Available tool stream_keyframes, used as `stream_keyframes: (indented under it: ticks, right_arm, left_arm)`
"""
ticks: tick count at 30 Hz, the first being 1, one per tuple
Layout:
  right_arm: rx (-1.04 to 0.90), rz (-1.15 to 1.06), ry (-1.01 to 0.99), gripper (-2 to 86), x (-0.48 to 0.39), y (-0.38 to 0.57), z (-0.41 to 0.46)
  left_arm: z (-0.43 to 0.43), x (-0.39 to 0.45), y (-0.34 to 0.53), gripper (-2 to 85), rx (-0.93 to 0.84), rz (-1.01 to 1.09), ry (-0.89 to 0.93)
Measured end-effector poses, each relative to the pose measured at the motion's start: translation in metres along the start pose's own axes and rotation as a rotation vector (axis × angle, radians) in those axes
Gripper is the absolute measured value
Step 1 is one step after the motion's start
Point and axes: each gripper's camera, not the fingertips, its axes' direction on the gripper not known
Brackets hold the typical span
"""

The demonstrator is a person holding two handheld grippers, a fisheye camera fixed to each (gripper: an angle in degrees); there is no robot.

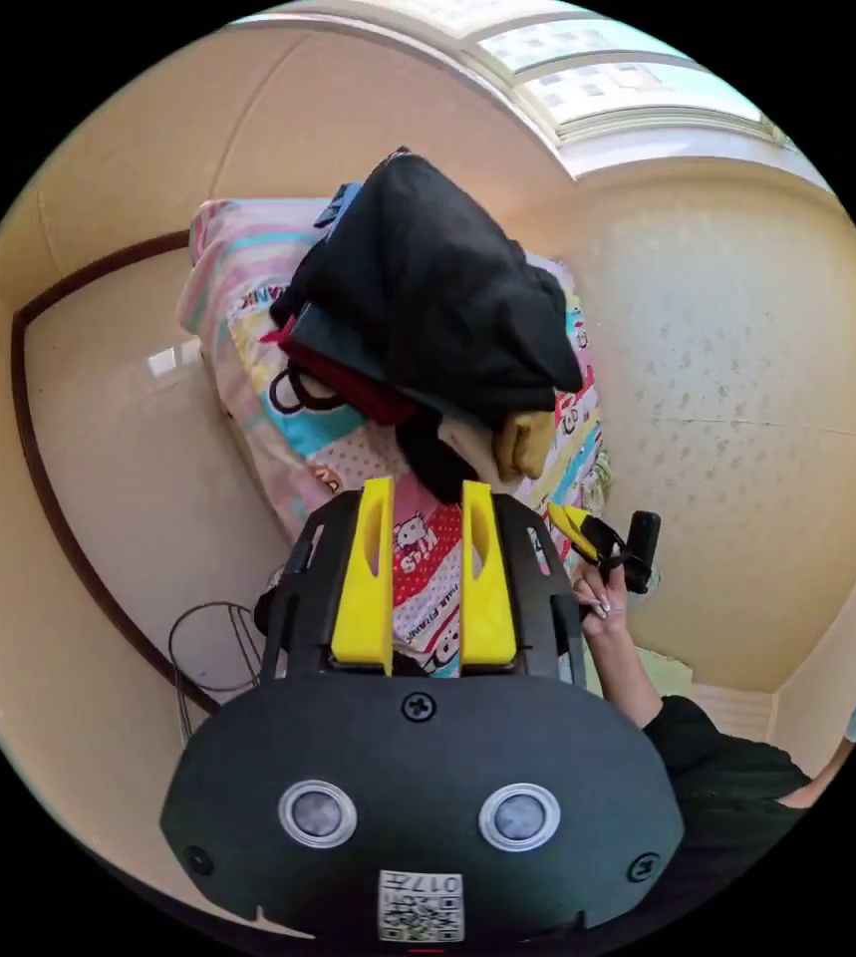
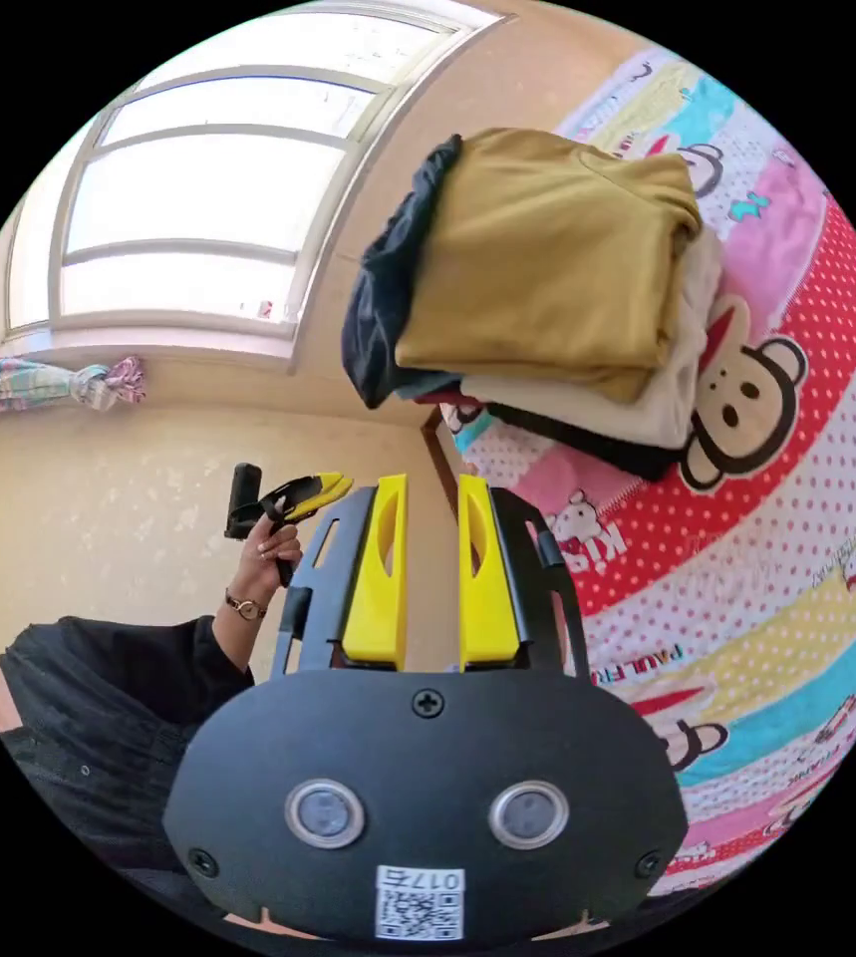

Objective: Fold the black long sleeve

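1. Bedroom corner: cream walls, window (image 2: 218,189) at upper left of the right gripper view, bed with a cartoon-print bedsheet (image 2: 796,518) down the right side of that frame.
2. Pile of clothes (image 1: 428,329) sits on the sheet, upper centre of the left gripper view. On top: a black garment (image 1: 447,279), probably the black long sleeve, draped and crumpled over the rest.
3. Right gripper view sees the pile from the other side: folded mustard top (image 2: 547,259) above a cream layer, black fabric hanging off the left edge.
4. Left gripper (image 1: 428,498): jaws apart, nothing between them, hovering short of the pile. It also appears at centre left of the right gripper view, held in a hand (image 2: 268,558).
5. Right gripper (image 2: 432,488): jaws parted, empty, apart from the pile.
6. Handling, as a judgement: light, limp knit, no stiffness; it will sag and drag neighbours if pulled from the middle.
7. Best hold: pinch an outer edge, shoulder seam or hem, one per gripper, then lift clear and spread flat on open sheet.
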Motion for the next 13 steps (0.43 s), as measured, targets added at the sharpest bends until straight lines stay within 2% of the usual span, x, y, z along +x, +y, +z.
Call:
stream_keyframes:
  ticks: [3,5,7,9,13]
  right_arm:
    - [-0.103,0.178,0.209,5.2,0.053,0.107,-0.019]
    - [-0.143,0.412,0.355,3.0,0.091,0.207,-0.054]
    - [-0.101,0.630,0.407,2.1,0.113,0.285,-0.091]
    - [0.037,0.792,0.421,1.5,0.120,0.357,-0.134]
    - [0.563,1.033,0.385,1.0,0.110,0.509,-0.210]
  left_arm:
    - [0.062,-0.029,0.053,0.6,-0.175,-0.122,-0.021]
    - [0.100,-0.022,0.073,-0.4,-0.302,-0.167,-0.014]
    - [0.138,0.006,0.076,-0.7,-0.457,-0.093,-0.003]
    - [0.172,0.064,0.067,-0.8,-0.585,0.122,-0.119]
    - [0.204,0.153,0.064,-0.6,-0.669,0.450,-0.267]
